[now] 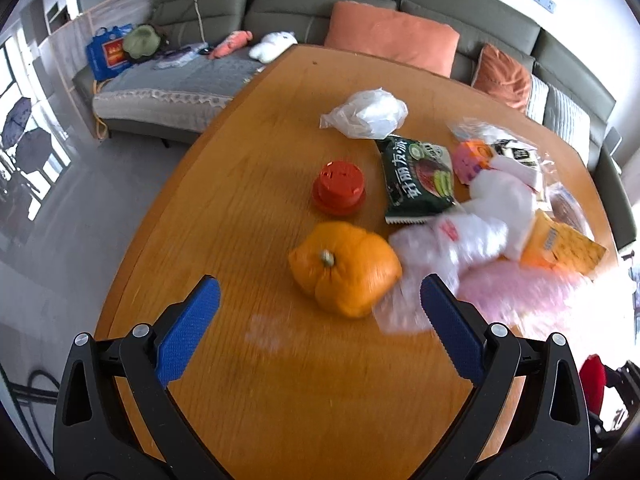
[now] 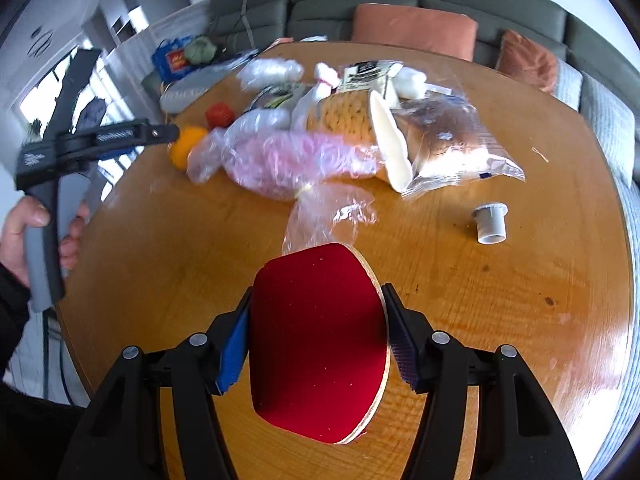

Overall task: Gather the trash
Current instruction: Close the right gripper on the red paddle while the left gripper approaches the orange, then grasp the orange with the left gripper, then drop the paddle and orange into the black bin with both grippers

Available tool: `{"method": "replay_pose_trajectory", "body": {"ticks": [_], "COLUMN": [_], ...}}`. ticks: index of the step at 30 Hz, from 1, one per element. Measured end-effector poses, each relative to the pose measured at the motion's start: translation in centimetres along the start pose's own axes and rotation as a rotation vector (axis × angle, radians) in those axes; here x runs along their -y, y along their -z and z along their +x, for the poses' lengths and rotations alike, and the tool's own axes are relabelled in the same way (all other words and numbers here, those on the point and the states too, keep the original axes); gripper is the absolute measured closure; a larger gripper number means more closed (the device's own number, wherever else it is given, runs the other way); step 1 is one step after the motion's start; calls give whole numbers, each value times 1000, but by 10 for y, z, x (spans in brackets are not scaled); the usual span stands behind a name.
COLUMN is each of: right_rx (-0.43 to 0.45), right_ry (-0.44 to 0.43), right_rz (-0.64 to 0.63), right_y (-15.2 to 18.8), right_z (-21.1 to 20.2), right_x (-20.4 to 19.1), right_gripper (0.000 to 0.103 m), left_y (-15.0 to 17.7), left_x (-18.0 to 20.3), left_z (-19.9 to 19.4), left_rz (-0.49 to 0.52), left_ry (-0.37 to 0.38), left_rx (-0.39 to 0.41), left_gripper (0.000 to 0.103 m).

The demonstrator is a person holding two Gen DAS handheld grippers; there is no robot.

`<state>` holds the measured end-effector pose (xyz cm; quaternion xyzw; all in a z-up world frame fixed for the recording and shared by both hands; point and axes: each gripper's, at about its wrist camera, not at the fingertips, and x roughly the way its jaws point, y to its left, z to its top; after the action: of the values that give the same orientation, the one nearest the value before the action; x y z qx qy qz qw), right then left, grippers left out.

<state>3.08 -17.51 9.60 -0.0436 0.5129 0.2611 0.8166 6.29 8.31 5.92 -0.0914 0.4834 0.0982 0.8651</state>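
My left gripper (image 1: 320, 300) is open and empty, low over the round wooden table (image 1: 248, 208), with an orange (image 1: 344, 268) just beyond its fingers. A pile of trash lies right of it: clear and pink plastic bags (image 1: 512, 292), a green snack packet (image 1: 418, 180), a white bag (image 1: 368, 114) and a yellow packet (image 1: 560, 246). My right gripper (image 2: 316, 292) is shut on a red table-tennis paddle (image 2: 320, 344). Beyond it lie a clear bag (image 2: 328, 212), the pink bag (image 2: 288, 160), a cookie packet (image 2: 352, 120) and a bread bag (image 2: 452, 140).
A red cap (image 1: 339, 187) stands on the table behind the orange. A small grey cup (image 2: 490, 222) lies at the right. The left gripper's handle and hand (image 2: 44, 184) show at the left edge. A green sofa with orange cushions (image 1: 392, 40) curves behind the table.
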Motion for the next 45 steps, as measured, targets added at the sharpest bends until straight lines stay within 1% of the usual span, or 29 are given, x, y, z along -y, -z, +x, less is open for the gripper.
{"method": "replay_pose_trajectory", "body": {"ticks": [2, 3, 4, 5, 7, 11, 14, 15, 16, 17, 20, 23, 29, 31, 34, 38, 44, 45], "right_rx": [5, 7, 9, 12, 16, 20, 27, 30, 32, 34, 45, 59, 60, 57, 51, 34, 2, -2], "right_ry": [8, 18, 21, 22, 30, 49, 58, 60, 62, 62, 59, 53, 14, -10, -56, -151, -261, -275], "right_rz": [27, 44, 55, 69, 81, 85, 75, 71, 68, 64, 49, 17, -78, -106, -162, -242, -391, -415], "right_y": [-9, -11, -12, -14, -15, -16, -20, -21, -22, -23, -25, -32, -51, -57, -67, -83, -98, -100], "right_z": [2, 2, 4, 4, 4, 3, 3, 3, 2, 1, -6, -11, -2, 4, 20, 43, 70, 73], "right_x": [-2, -3, -5, -6, -12, -27, -39, -42, -46, -50, -64, -82, -133, -149, -184, -240, -330, -343], "right_gripper": [41, 41, 41, 41, 41, 41, 41, 41, 41, 41, 41, 41, 41, 41, 41, 41, 41, 41], "left_y": [-6, -9, -9, -10, -13, -13, -15, -16, -17, -17, -14, -9, -1, 6, 16, 35, 71, 75], "left_x": [0, -1, 0, 0, 1, 5, 3, 1, -3, -4, -10, -27, -81, -107, -145, -203, -296, -304], "left_z": [12, 20, 25, 29, 33, 45, 51, 52, 52, 49, 39, 27, -4, -15, -29, -45, -64, -66], "left_rz": [17, 32, 43, 49, 63, 90, 87, 82, 77, 75, 108, 87, 33, 6, -33, -109, -258, -277], "left_ry": [15, 28, 40, 66, 90, 154, 194, 224, 277, 301, 303, 320, 296, 272, 223, 152, 24, 12], "left_rx": [-33, -62, -78, -84, -89, -124, -133, -134, -136, -135, -113, -95, -41, -23, -4, 11, 25, 26], "left_gripper": [15, 20, 20, 20, 20, 20, 20, 29, 42, 43, 47, 47, 47, 47, 47, 47, 47, 47]}}
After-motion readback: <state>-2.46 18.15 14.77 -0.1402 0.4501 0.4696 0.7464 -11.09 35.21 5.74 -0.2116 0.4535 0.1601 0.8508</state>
